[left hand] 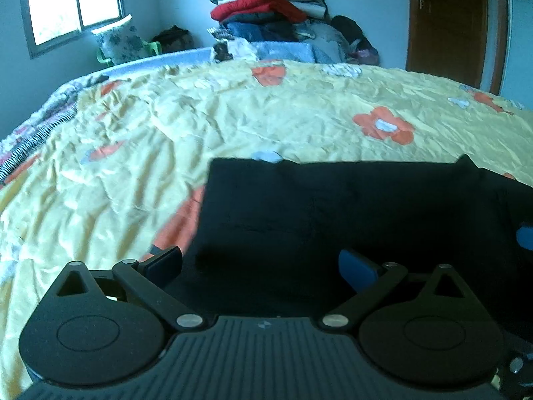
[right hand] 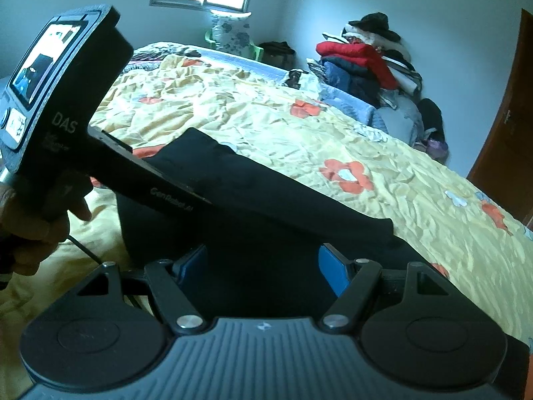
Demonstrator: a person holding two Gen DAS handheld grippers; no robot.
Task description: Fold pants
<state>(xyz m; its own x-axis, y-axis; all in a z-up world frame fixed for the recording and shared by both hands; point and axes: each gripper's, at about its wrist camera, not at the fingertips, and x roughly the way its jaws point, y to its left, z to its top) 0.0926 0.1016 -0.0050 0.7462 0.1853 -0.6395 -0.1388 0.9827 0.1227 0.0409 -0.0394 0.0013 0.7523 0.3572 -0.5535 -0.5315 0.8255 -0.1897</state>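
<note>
The black pants (left hand: 333, 210) lie folded flat on the yellow flowered bedspread (left hand: 200, 126). They also show in the right wrist view (right hand: 266, 206) as a folded dark slab. My left gripper (left hand: 260, 268) is open, its fingers low over the near edge of the pants, nothing between them. My right gripper (right hand: 263, 271) is open over the pants' near end, empty. The left gripper's body and screen (right hand: 63, 100) cross the right wrist view at left, held by a hand (right hand: 30, 220). A blue pad (left hand: 524, 236) of the right gripper shows at the left view's right edge.
A tall pile of clothes (left hand: 266, 23) stands at the far side of the bed, also in the right wrist view (right hand: 366, 63). A window (left hand: 73, 0) and a vase on a green stool (left hand: 123, 43) are at the far left. A brown door (left hand: 453, 23) is at right.
</note>
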